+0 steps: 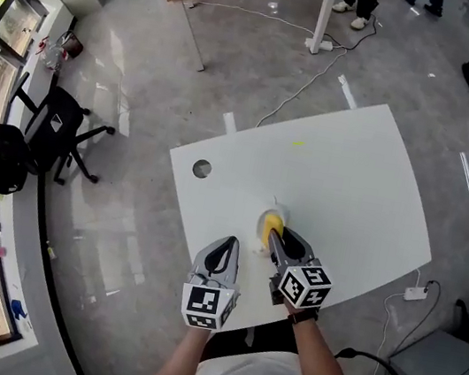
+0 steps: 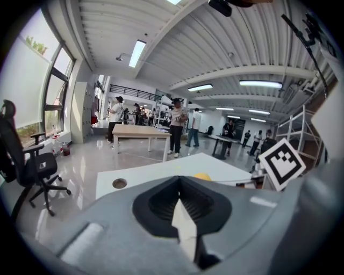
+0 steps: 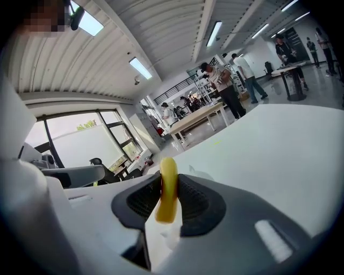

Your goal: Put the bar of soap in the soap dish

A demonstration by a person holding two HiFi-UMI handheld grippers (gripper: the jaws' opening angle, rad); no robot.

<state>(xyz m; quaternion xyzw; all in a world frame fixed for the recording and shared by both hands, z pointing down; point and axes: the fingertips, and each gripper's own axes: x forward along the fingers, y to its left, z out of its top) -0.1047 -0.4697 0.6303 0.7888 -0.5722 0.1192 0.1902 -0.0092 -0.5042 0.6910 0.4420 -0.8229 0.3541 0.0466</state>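
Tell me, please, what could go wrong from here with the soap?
1. The right gripper pinches the soap across its thin side, and much of it sticks out past the jaws, so it may slip or twist.
2. The dish seems to be only a pale shape on the white table, partly hidden behind the soap, so the drop could miss it.
3. The shut left gripper hangs close beside the right one, and they might bump.
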